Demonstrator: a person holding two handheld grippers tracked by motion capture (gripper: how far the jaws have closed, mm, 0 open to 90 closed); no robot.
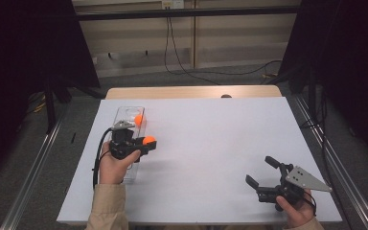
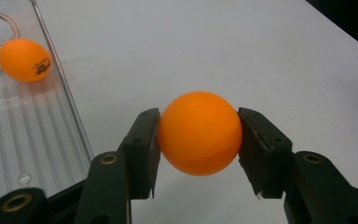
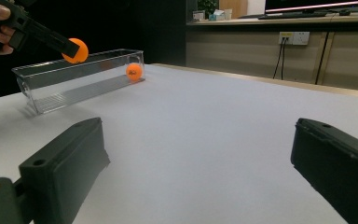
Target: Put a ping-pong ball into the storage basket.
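My left gripper (image 1: 148,142) (image 2: 199,140) is shut on an orange ball (image 1: 149,140) (image 2: 199,133) (image 3: 75,50), with both pads pressed against its sides. It holds the ball above the table, just right of a clear plastic tray (image 1: 122,117) (image 2: 23,140) (image 3: 70,79). A second orange ball (image 1: 139,120) (image 2: 24,59) (image 3: 134,72) lies inside the tray near its far end. My right gripper (image 1: 261,171) (image 3: 200,163) stays at the table's front right, jaws spread wide with nothing between them.
A white sheet (image 1: 211,143) covers the table, whose wooden edge (image 1: 191,92) shows at the back. Dark curtains and metal floor rails flank both sides. Cables run down the back wall.
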